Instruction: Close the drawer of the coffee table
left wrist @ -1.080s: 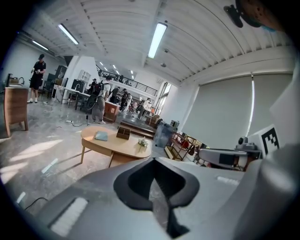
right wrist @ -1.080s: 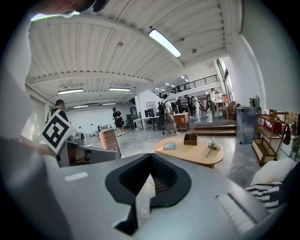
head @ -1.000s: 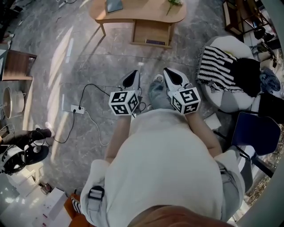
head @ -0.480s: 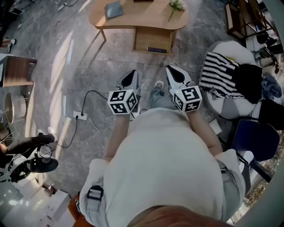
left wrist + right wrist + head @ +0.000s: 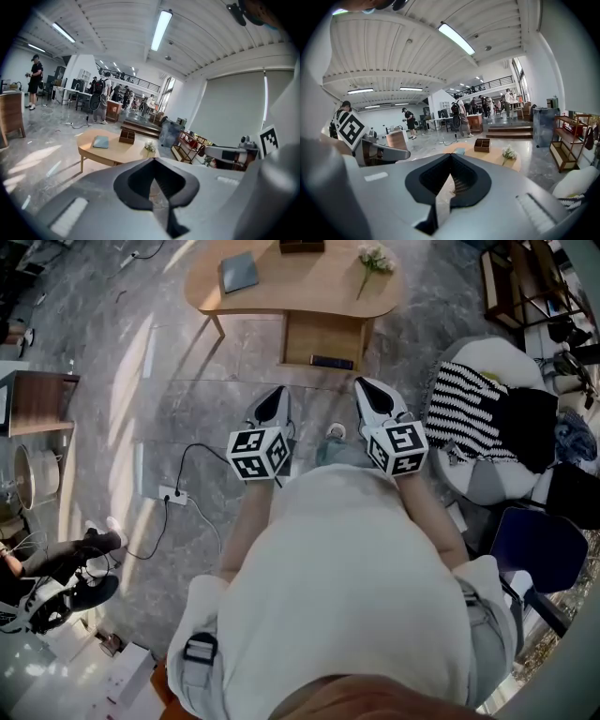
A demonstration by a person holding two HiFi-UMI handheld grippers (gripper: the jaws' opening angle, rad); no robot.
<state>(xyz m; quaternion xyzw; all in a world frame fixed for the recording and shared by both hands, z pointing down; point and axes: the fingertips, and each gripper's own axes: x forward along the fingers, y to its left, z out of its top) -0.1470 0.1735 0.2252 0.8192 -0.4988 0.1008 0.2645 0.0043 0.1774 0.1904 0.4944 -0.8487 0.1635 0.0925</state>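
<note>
The oval wooden coffee table (image 5: 281, 292) stands ahead of me on the grey floor. Its drawer (image 5: 323, 338) is pulled out toward me, with a dark flat thing (image 5: 331, 362) at its front. On top lie a blue book (image 5: 238, 271), a brown box (image 5: 302, 246) and white flowers (image 5: 375, 259). My left gripper (image 5: 272, 404) and right gripper (image 5: 367, 390) are held side by side, short of the drawer, both shut and empty. The left gripper view shows the table (image 5: 112, 152) beyond the closed left gripper (image 5: 154, 161). The right gripper view shows the table (image 5: 497, 160) past the closed right gripper (image 5: 451, 157).
A white beanbag (image 5: 473, 460) with a striped blanket (image 5: 469, 395) sits right of the table, a dark blue chair (image 5: 539, 545) nearer me. A power strip (image 5: 169, 493) and cable lie on the floor at left, by a wooden cabinet (image 5: 37, 404). People (image 5: 99, 93) stand far behind.
The table and its open drawer have drawn nearer in the head view as I walk toward them. Both grippers stay shut and side by side, carried forward.
</note>
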